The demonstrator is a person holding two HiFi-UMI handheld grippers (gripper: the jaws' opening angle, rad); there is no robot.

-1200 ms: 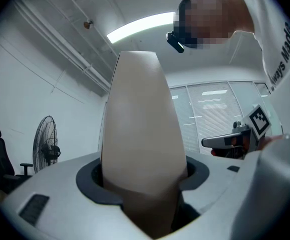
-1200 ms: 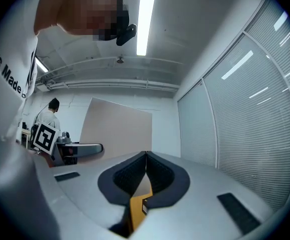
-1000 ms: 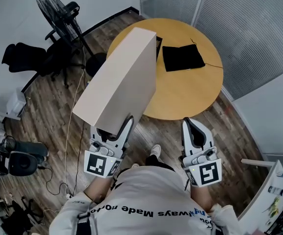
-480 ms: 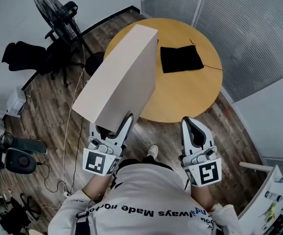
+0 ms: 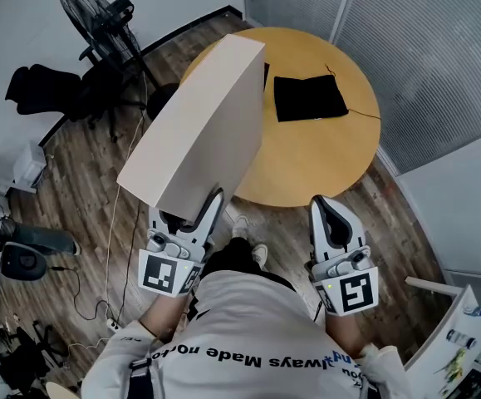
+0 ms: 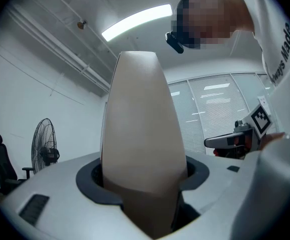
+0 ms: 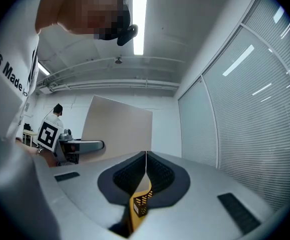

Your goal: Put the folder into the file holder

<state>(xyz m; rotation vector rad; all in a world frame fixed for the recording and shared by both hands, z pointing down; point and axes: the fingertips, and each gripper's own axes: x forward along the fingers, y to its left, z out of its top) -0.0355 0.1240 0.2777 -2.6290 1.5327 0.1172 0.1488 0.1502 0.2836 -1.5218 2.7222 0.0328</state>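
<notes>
Item under handling is a large, thick, beige folder of stiff board [image 5: 198, 131], carried in the air above the wooden floor. Its upper end reaches over the near edge of the round, yellow wooden table [image 5: 323, 160]. The left gripper [image 5: 188, 208] has its jaws spread wide and clamped across the thickness of the folder's lower end. The right gripper [image 5: 330, 210] is closed and carries nothing. The panels look rigid and smooth, so the folder should keep its shape but could slide in the pads. Because it is held at one end only, its length is likely to lever against the grip. A second hold further up the body would steady it. No label or brand shows on the folder. The person's white shirt bears a line of print, of which "ways Made" can be read. Each gripper's cube carries a black-and-white square marker. A flat black square cloth [image 5: 308, 98] lies on the table. No file holder can be identified.
</notes>
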